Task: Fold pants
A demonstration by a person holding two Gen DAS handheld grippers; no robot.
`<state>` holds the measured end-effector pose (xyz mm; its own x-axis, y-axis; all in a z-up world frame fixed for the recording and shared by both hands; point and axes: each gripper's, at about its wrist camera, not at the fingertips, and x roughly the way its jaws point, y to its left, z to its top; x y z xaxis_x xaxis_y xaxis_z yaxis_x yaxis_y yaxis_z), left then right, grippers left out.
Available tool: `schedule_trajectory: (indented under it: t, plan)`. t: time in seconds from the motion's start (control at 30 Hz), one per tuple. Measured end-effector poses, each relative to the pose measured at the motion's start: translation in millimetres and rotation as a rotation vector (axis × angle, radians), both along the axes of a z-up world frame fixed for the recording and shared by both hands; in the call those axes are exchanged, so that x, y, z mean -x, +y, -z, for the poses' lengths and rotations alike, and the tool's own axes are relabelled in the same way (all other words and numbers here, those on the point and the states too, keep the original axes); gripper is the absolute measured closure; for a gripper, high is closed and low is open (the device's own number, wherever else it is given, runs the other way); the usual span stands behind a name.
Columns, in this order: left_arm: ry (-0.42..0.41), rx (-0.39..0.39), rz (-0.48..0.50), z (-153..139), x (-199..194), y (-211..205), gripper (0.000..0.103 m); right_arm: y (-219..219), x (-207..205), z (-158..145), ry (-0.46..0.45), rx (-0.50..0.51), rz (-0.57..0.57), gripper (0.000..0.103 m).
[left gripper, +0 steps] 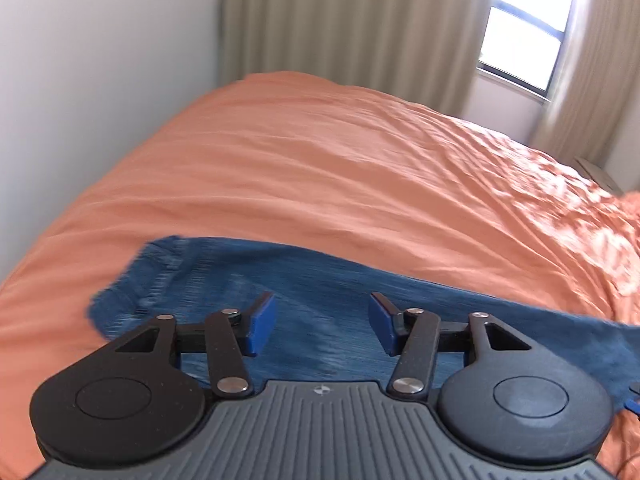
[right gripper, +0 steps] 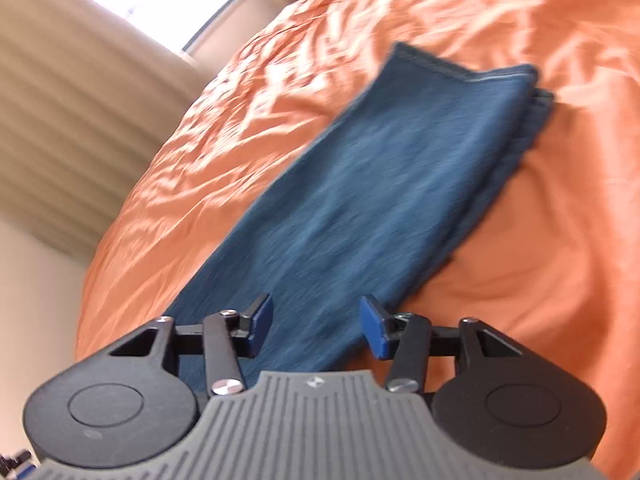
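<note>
From my left gripper [left gripper: 322, 322] I look out over a pair of blue jeans [left gripper: 320, 280] laid flat on an orange bedspread [left gripper: 340, 168]. Its two blue-padded fingers [left gripper: 262, 324] stand wide apart with nothing between them, poised above the denim near what looks like the waistband end, which sits to the near left in this view (the stitching there is blurred, so I would not swear to which end it is). Whether the pads touch the cloth I cannot tell. The denim runs off toward the right edge of the picture. Beyond the bed, beige curtains [left gripper: 340, 20] hang at the far side, with a bright window [left gripper: 528, 28] at the far right and a plain white wall [left gripper: 100, 60] on the left. My right gripper [right gripper: 316, 328] is likewise spread open and holds nothing, its fingers [right gripper: 374, 330] hovering over the near part of the legs. In this view the jeans [right gripper: 360, 184] stretch away from me as one long strip, the two legs stacked one on the other, with the hemmed cuffs at the far end and the lower layer showing along the right edge. The bedspread [right gripper: 520, 240] is rumpled around it, and curtains [right gripper: 72, 120] fill the left of the view.
</note>
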<state>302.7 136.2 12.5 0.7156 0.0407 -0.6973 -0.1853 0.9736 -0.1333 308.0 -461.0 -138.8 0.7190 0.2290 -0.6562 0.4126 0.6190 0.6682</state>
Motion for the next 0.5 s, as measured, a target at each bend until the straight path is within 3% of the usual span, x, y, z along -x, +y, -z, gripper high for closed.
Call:
schedule_trajectory:
  t: [0.07, 0.23, 0.27, 0.37, 0.5]
  plan:
    - [-0.001, 0.012, 0.059, 4.2, -5.6, -28.9, 0.044, -33.0, 10.3, -1.3, -0.027, -0.052, 0.055, 0.062]
    - [0.044, -0.005, 0.186, 27.3, -30.0, -91.1, 0.053, -109.3, 25.9, -1.7, -0.031, -0.071, 0.132, 0.062]
    - [0.052, -0.009, 0.214, 32.9, -35.2, -103.2, 0.054, -123.7, 26.5, 2.1, -0.035, -0.103, 0.136, 0.062]
    - [0.079, 0.0, 0.267, 50.4, -52.8, -137.0, 0.057, -151.6, 26.4, 19.6, -0.028, -0.182, 0.156, 0.047]
    - [0.113, 0.006, 0.33, 71.5, -71.3, -179.1, 0.065, -166.9, 14.4, 49.4, -0.02, -0.248, 0.167, 0.047]
